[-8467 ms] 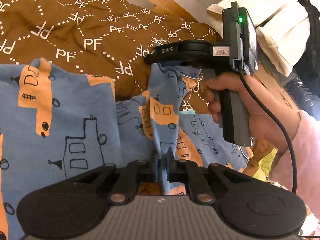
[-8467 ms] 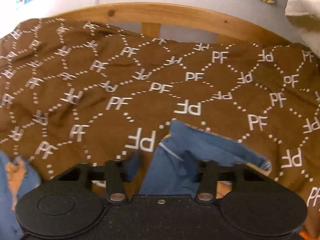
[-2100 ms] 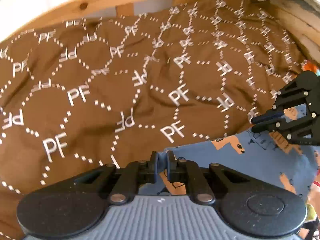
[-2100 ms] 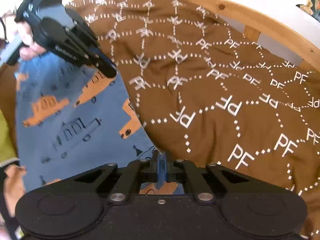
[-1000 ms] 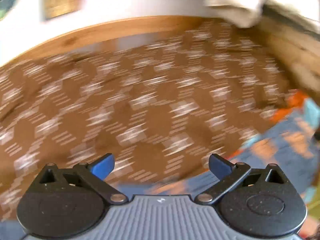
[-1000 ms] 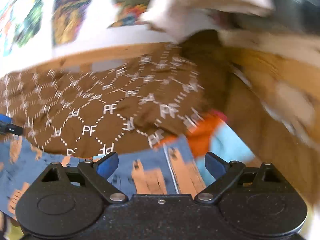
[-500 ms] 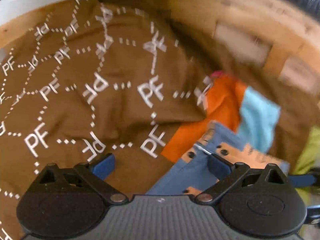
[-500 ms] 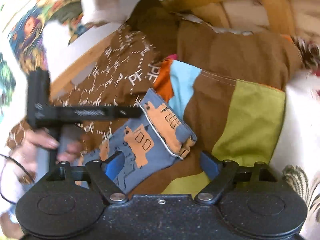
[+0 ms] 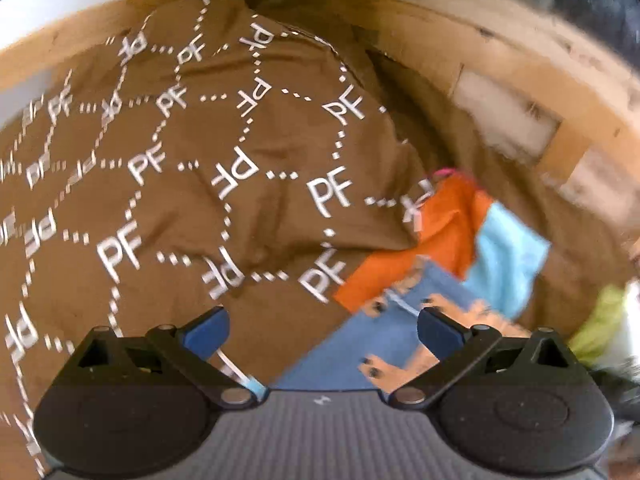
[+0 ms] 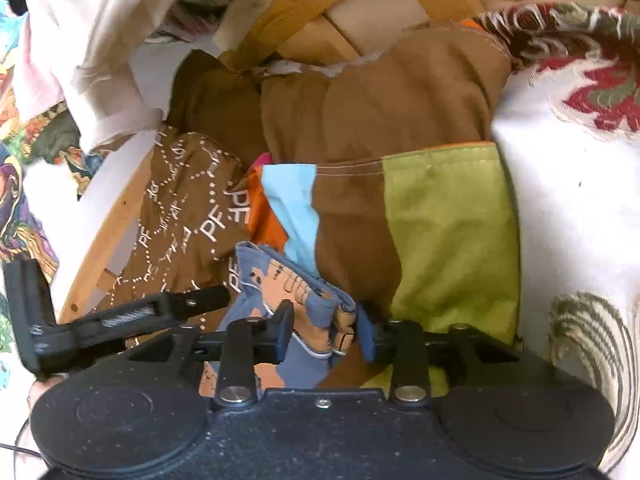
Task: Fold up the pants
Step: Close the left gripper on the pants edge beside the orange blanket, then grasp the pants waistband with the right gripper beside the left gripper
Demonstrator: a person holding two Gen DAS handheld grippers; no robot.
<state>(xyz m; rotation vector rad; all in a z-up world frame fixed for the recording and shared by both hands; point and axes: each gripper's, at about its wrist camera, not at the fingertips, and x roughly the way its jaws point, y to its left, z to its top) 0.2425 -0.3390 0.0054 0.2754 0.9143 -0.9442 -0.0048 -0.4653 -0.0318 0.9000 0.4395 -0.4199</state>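
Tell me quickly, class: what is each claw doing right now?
Left claw: open, holding nothing, hovering over the blue cotton pants with orange prints.
Right claw: closing around a bunched edge of the pants, not yet clamped.

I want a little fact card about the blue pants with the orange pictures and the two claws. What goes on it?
Pants: blue pants with orange pictures, bunched at one end
Lying on: brown PF blanket and a patchwork cover of green, brown, light blue and orange
Right claw: jaws closing, bunched pants edge between them
Left claw: wide open, hovering over the pants, gripping nothing
Around: wooden bed frame
Fold: not finished
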